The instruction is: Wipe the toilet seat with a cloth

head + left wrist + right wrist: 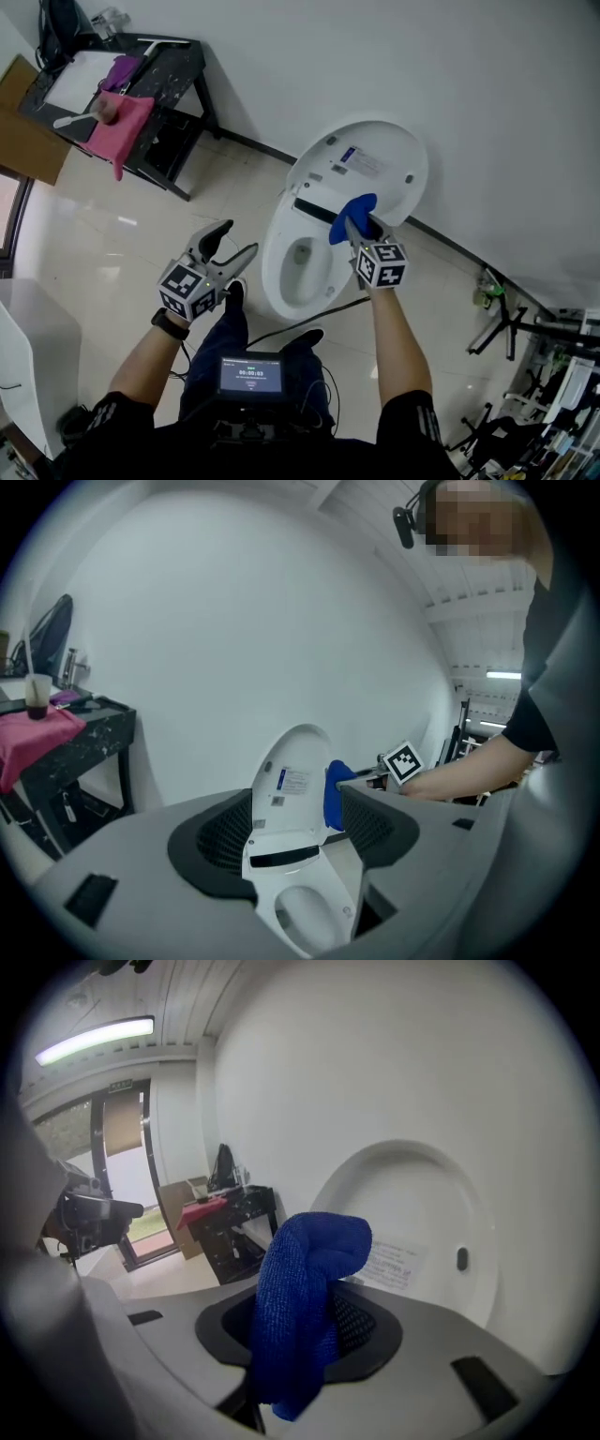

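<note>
A white toilet [300, 267] stands against the wall with its lid [370, 164] raised and the bowl showing. My right gripper [360, 225] is shut on a folded blue cloth [352, 212], holding it over the back of the toilet near the hinge. In the right gripper view the blue cloth [305, 1307] hangs between the jaws in front of the lid [412, 1213]. My left gripper [240, 237] is open and holds nothing, hovering left of the bowl. In the left gripper view the toilet [291, 855] shows between its spread jaws, with the cloth [335, 794] to the right.
A black table [173, 66] with a pink cloth [122, 127] and a cup stands at the back left. A white unit [37, 356] is at the lower left. Stands and gear [525, 328] crowd the right wall. A black cable [309, 323] runs across the tiled floor.
</note>
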Available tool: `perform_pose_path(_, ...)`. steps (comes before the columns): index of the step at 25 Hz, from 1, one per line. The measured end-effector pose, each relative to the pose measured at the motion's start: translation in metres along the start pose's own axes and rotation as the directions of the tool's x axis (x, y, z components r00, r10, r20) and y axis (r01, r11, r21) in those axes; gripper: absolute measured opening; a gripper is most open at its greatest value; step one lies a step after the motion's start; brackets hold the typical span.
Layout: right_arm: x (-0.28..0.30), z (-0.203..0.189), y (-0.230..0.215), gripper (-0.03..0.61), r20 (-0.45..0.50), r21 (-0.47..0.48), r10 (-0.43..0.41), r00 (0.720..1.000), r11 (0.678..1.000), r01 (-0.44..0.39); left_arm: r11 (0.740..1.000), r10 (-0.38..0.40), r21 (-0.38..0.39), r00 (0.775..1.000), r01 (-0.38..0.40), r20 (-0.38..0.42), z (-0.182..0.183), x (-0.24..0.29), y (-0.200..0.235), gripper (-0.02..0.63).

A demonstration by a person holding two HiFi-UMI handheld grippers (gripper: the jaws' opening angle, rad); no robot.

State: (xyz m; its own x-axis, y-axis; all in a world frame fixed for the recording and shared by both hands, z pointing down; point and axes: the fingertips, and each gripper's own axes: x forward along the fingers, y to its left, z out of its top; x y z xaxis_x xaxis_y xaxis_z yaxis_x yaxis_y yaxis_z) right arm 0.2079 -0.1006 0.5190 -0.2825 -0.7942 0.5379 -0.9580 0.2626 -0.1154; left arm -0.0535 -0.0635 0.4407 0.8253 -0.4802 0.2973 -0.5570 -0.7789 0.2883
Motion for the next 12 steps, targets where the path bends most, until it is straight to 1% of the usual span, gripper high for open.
perform_pose_path(4,0.064,-0.048,0.014,0.147,-0.085,-0.010,0.047,0.995,0.999,-0.048,0.999,0.028,-0.025,0.999,-0.029,-0.033,-0.039,-0.003,0.025,0.287)
perform_pose_path(6,0.094,-0.079,0.021,0.147,-0.143,-0.025,0.068,0.987,0.997,-0.072,0.998,0.049,-0.043,0.998,-0.050,-0.041,-0.057,-0.004,0.038,0.287)
perform_pose_path(9,0.134,-0.130,0.033,0.147,-0.241,-0.070,0.102,0.965,0.990,-0.122,0.993,0.083,-0.074,0.995,-0.086,-0.049,-0.081,-0.008,0.054,0.287)
perform_pose_path(12,0.172,-0.175,0.040,0.149,-0.321,-0.087,0.122,0.939,0.984,-0.157,0.987,0.117,-0.106,0.992,-0.122,-0.056,-0.097,-0.016,0.066,0.287)
